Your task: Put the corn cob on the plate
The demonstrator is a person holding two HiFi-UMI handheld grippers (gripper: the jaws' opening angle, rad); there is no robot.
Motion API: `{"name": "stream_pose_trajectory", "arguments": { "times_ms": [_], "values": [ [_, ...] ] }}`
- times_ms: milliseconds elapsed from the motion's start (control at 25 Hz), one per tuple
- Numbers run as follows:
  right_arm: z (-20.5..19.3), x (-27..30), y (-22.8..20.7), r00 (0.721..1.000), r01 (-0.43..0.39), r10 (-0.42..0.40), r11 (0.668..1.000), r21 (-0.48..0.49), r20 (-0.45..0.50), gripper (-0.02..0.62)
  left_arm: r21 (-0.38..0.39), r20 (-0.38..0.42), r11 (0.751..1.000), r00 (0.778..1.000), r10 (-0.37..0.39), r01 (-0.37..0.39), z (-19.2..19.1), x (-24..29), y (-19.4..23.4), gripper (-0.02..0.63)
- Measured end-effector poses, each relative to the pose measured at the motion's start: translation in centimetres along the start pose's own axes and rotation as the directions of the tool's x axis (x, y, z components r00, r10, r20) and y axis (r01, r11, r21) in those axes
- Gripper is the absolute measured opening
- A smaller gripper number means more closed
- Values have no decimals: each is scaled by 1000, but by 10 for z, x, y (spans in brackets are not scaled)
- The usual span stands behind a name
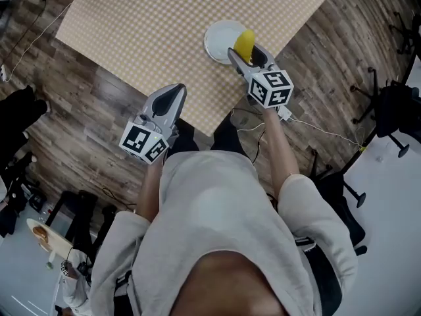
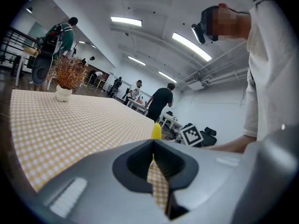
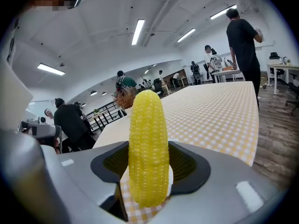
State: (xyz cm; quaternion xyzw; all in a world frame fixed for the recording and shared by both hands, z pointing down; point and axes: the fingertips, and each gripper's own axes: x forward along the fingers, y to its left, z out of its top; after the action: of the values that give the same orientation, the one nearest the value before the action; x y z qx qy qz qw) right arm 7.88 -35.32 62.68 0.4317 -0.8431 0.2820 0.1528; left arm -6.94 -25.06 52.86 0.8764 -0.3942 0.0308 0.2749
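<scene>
Over the right rim of the plate point(image 1: 217, 41), the right tool point(image 1: 248, 54) is gripping the corn point(image 1: 245, 43). Its jaws are standing wide around the cob's lower half and pressing on it from both sides. Seen from that tool's own camera, the corn is standing upright between the jaws, tapered end up. A sliver of white plate and checked cloth is showing beneath it. Whether the cob is touching the plate I cannot tell. The plate is lying on the surface point(image 1: 151, 25), close to its near edge and towards the right.

The left tool point(image 1: 171, 96) is hanging to the left of the right one and nearer to the person. It is over the near edge of the surface, where the cloth is giving way to wooden floor point(image 1: 79, 130). Its jaws are drawn together to a thin slit, and nothing is sitting between them; only the cloth is showing through the gap. The two tools are well apart.

A thin cable point(image 1: 316, 129) is trailing from the right tool out to the right across the floor. At the far end of the surface a dried plant point(image 2: 69, 73) in a white pot is standing. Beyond it several people point(image 2: 161, 101) are standing about the room.
</scene>
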Motion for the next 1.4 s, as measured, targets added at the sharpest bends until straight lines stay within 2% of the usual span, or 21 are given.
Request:
{"name": "stream_pose_trajectory", "arguments": {
  "times_ms": [240,360,480,600,760,880,960,1040,1400],
  "values": [
    [-2,14,-3,997,5,-10,998,-68,-72,257,-18,11,1000,1000,13,-13,-2,-11,4,8],
    [-7,21,-4,991,3,-24,987,-161,-129,257,-23,16,1000,1000,13,-13,-1,-10,6,8],
    [-9,27,-4,982,-7,-47,959,-284,-182,258,-27,14,1000,1000,16,-15,-2,-11,8,8],
    [-15,33,0,968,-46,-67,900,-434,-243,258,-32,17,999,1000,18,-17,-3,-14,10,8],
    [-25,40,6,942,-139,-90,773,-619,-324,258,-35,20,999,1000,19,-18,-2,-15,10,8],
    [-31,44,10,922,-200,-113,680,-705,-371,258,-39,21,999,1000,20,-19,-2,-17,10,8],
    [-34,47,9,913,-224,-117,655,-721,-390,258,-43,21,999,1000,22,-21,-4,-17,10,8],
    [-36,51,8,909,-235,-111,662,-712,-402,258,-47,24,999,999,23,-22,-5,-17,11,8],
    [-45,69,0,879,-266,-66,754,-601,-472,256,-46,31,998,999,32,-30,1,-16,16,8]
  ]
}}
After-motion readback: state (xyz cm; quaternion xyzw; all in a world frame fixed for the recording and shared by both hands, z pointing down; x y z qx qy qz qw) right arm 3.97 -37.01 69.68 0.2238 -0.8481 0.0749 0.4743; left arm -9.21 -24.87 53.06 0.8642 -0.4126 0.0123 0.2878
